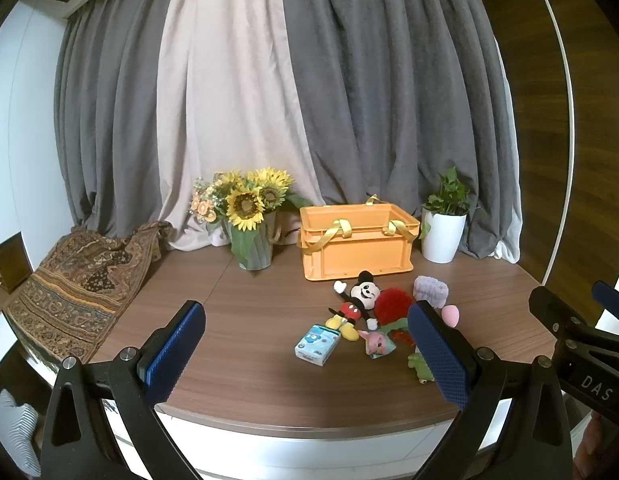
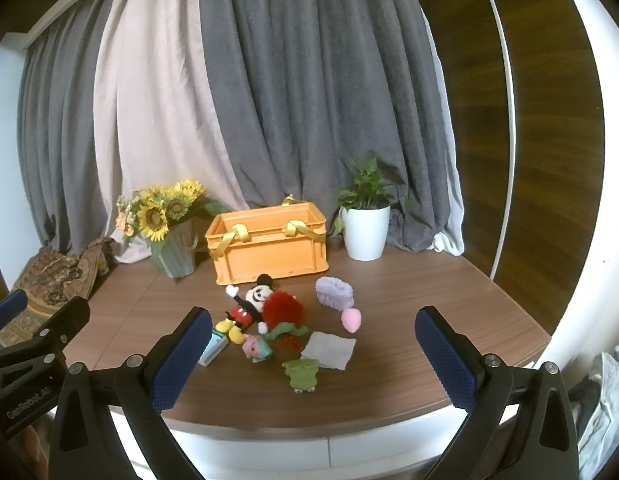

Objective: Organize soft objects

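Mouse plush (image 2: 251, 307) beside orange crate (image 2: 269, 258)

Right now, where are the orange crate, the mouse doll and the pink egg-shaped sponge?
orange crate (image 2: 269, 256), right wrist view, front wall.
mouse doll (image 2: 258, 295), right wrist view, its face.
pink egg-shaped sponge (image 2: 351, 319), right wrist view, middle of its body.

From my left tongs' camera, the body of my right tongs (image 1: 593, 344) carries white letters, "DAS"; whether the word runs on past the picture's edge I cannot tell. From my right tongs' camera, the body of my left tongs (image 2: 29, 352) reads "GenRobot.AI" in white on the black housing. The small blue box (image 1: 317, 345) on the bench has a printed face, but its lettering is too small for me to read. Nothing else is legible.
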A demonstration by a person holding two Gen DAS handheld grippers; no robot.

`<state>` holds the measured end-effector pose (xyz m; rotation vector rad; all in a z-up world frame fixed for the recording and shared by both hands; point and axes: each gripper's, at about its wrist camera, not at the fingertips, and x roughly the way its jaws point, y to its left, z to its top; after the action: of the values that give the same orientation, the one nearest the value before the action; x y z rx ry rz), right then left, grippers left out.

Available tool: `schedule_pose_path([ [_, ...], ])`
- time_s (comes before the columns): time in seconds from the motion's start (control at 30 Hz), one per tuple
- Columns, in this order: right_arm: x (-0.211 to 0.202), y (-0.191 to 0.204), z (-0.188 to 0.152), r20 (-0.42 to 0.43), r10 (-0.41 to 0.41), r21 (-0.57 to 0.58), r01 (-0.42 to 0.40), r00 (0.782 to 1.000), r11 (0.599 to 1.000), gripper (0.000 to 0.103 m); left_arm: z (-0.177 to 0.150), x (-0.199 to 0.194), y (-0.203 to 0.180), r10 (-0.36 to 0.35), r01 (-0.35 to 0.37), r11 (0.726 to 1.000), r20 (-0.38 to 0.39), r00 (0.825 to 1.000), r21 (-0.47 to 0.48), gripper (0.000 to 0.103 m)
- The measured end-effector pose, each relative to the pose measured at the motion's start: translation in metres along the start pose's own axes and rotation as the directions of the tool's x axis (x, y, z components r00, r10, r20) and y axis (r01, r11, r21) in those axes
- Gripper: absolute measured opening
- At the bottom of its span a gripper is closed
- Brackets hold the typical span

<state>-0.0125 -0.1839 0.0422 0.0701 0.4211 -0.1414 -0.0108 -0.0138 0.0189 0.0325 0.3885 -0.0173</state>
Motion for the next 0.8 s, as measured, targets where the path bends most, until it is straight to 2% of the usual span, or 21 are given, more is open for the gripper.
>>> schedule_pose_path([
  [0.8,-0.0003,-0.0012,-0.0016,0.004,-0.003,-0.001,0.003,1.000,1.000,0.103,0.0000,-0.0003,-0.0025,-0.006,0.006,1.000,-0.001,1.000,-0.001,0.103],
])
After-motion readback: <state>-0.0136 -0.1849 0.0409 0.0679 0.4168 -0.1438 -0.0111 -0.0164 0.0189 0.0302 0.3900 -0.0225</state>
